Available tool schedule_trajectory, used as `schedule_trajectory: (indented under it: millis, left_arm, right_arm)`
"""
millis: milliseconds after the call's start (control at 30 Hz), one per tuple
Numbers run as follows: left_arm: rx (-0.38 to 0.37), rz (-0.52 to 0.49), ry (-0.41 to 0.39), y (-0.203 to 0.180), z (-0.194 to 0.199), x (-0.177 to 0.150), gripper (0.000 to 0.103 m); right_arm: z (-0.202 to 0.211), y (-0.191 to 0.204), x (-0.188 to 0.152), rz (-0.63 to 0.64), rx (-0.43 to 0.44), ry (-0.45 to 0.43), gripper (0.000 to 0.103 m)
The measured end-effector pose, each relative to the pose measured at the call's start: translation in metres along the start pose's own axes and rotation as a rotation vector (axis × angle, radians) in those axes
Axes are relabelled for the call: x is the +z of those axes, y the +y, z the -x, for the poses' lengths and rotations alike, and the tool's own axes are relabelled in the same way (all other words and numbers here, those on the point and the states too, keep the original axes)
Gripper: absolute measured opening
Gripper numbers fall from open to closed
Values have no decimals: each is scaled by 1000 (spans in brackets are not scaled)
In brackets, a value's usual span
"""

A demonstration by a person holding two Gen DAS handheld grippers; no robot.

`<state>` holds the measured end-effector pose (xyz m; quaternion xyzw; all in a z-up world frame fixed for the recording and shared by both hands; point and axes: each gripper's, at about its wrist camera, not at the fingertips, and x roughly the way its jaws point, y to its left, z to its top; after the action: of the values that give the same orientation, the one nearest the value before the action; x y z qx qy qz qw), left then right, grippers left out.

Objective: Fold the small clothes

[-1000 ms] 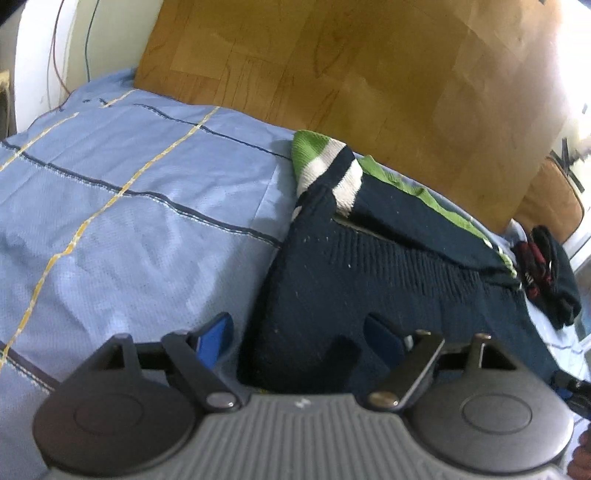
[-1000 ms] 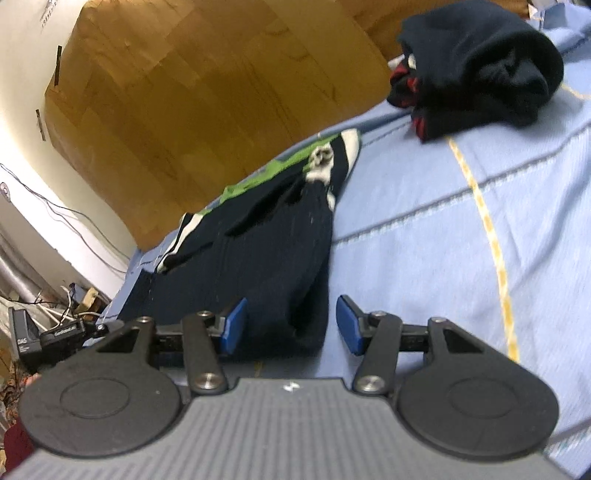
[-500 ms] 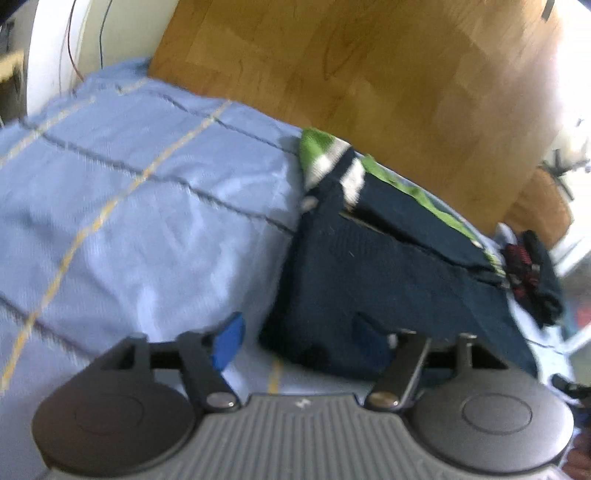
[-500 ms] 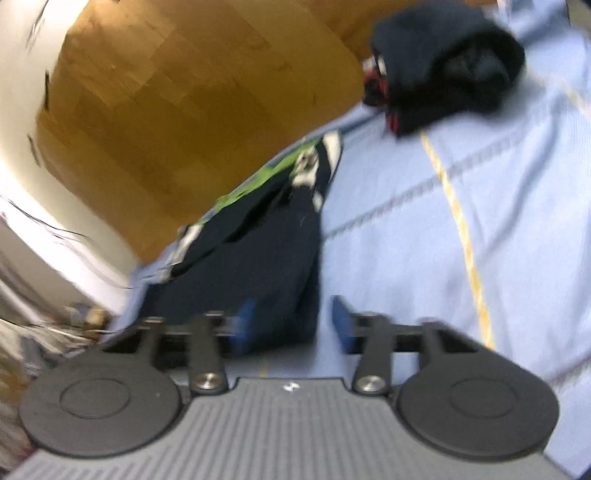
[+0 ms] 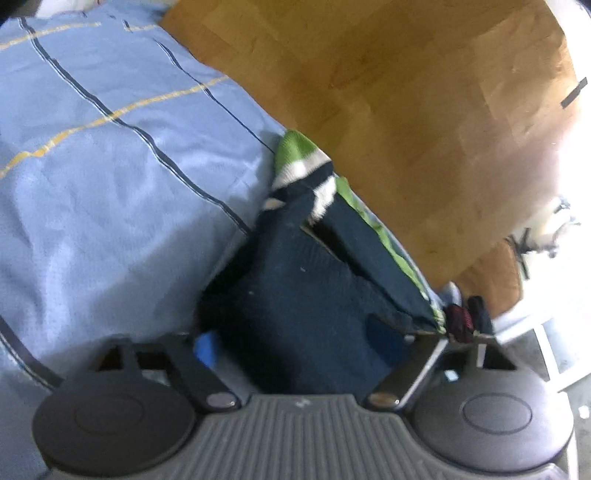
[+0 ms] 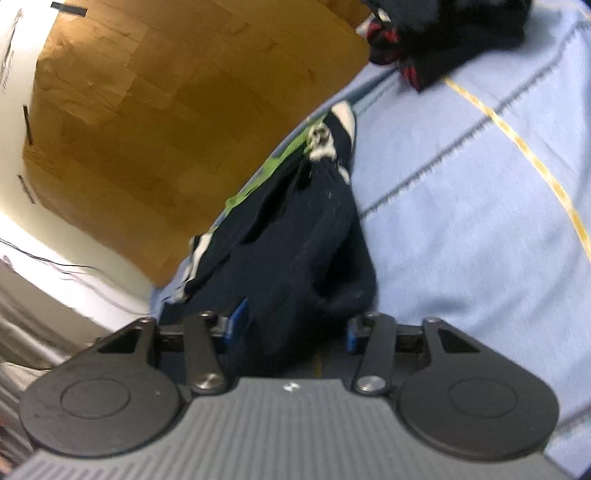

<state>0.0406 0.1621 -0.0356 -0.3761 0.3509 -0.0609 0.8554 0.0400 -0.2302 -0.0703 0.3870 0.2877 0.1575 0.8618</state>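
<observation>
Lying on the bed (image 5: 110,192) against a wooden headboard (image 5: 406,110): 1 navy sweater (image 5: 306,295), green and white trim. Left gripper (image 5: 299,345) and right gripper (image 6: 291,326) each straddle its near hem, fingers spread wide, cloth bunched between them, not pinched. Second dark garment (image 6: 461,29) well apart. Risk: closing on uneven layers may drop 1 layer, skewing the fold.

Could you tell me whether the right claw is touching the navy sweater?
Touching: in the right wrist view the navy sweater bunches between the right claw fingers, fabric against both blue pads.
</observation>
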Motion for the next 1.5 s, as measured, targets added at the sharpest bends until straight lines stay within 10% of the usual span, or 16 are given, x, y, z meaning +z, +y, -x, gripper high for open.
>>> schedule_trajectory:
  millis: [133, 433, 967, 1233, 1500]
  left_arm:
    - [47, 44, -15, 10, 4, 3, 29]
    - [52, 38, 34, 2, 23, -3, 11]
    - [8, -72, 122, -1, 84, -68, 11]
    - [92, -102, 28, 11, 95, -61, 55]
    - [91, -174, -96, -23, 80, -26, 56]
  right_arm:
    - [-4, -10, 5, -42, -24, -3, 18]
    - [26, -1, 3, 14, -11, 3, 11]
    - [94, 4, -28, 249, -60, 76, 12]
    - [96, -17, -15, 228, -185, -31, 55]
    - [74, 10, 5, 320, -120, -115, 54]
